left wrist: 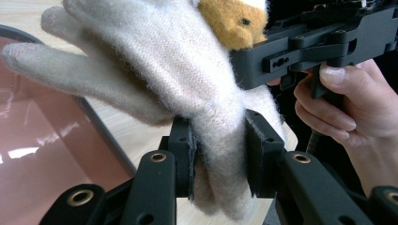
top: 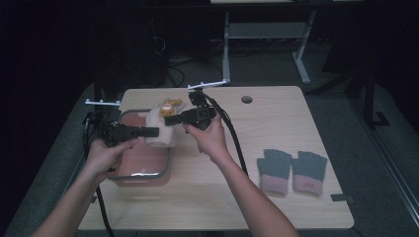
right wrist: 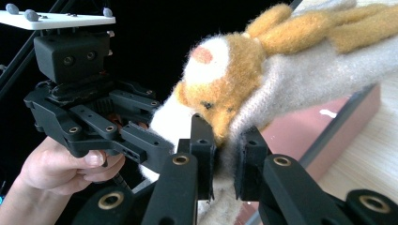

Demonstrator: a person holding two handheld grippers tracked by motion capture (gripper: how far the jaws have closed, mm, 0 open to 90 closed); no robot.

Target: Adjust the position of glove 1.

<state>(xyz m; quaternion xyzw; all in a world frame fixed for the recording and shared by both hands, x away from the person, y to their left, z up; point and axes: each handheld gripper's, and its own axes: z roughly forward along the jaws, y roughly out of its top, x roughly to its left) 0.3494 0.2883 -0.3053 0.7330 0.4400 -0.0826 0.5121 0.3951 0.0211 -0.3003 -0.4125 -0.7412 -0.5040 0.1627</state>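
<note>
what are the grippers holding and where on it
Both hold the cream glove: left gripper clamps its cuff end, right gripper pinches it just below the fox patch.

We see a cream glove [top: 160, 129] with a tan-orange animal patch [top: 170, 107], a pink bin [top: 141, 163], and grey gloves with pink cuffs [top: 291, 171] at lower right.

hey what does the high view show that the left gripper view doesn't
The high view alone takes in the whole wooden table, the grey and pink pair of gloves lying at its right, and both forearms. The left gripper view alone shows the left tool up close, its jaws pinching the cream glove's cuff. Both share that cream glove with its orange plush animal, the pink tray and the right tool gripping the glove.
</note>
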